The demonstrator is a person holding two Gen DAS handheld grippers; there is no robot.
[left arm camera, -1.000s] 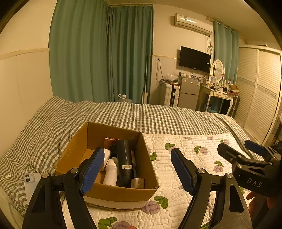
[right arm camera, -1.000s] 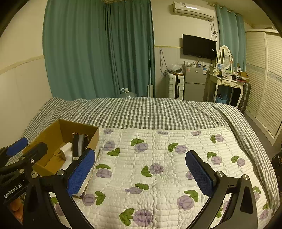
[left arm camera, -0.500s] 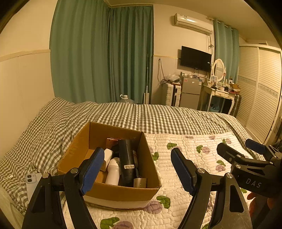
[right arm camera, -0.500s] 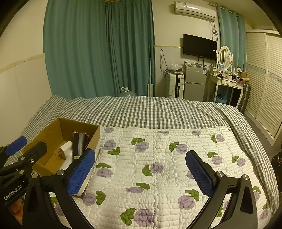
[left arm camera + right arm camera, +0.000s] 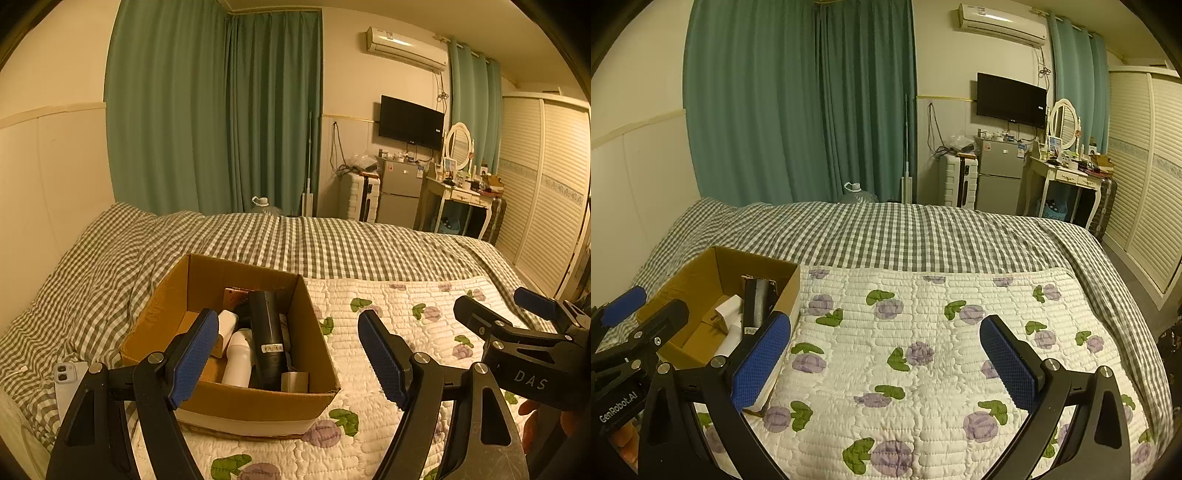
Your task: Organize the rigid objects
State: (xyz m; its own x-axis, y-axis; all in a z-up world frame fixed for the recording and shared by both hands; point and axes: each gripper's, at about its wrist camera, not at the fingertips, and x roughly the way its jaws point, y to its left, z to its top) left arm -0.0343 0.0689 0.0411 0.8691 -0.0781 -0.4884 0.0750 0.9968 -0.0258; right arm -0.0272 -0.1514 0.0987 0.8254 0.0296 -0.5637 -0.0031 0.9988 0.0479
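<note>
A cardboard box (image 5: 159, 306) stands on the bed's floral quilt (image 5: 406, 314). It holds a black cylinder (image 5: 267, 339), a white bottle (image 5: 238, 363), a white block (image 5: 227, 321), a copper-coloured item (image 5: 234, 295) and a small grey piece (image 5: 294, 382). My left gripper (image 5: 291, 356) is open and empty, above the box's near edge. My right gripper (image 5: 886, 365) is open and empty over the quilt (image 5: 923, 332), right of the box (image 5: 701, 280). The right gripper also shows at the right of the left wrist view (image 5: 517, 332).
A phone (image 5: 66, 380) lies on the checked cover (image 5: 258, 243) left of the box. Green curtains (image 5: 214, 110), a fridge (image 5: 399, 195), a dressing table (image 5: 461, 199) and a wardrobe (image 5: 546, 192) stand beyond the bed.
The left gripper has lifted and pulled back slightly, so the box sits a bit lower and farther. Both grippers stay open and empty.
</note>
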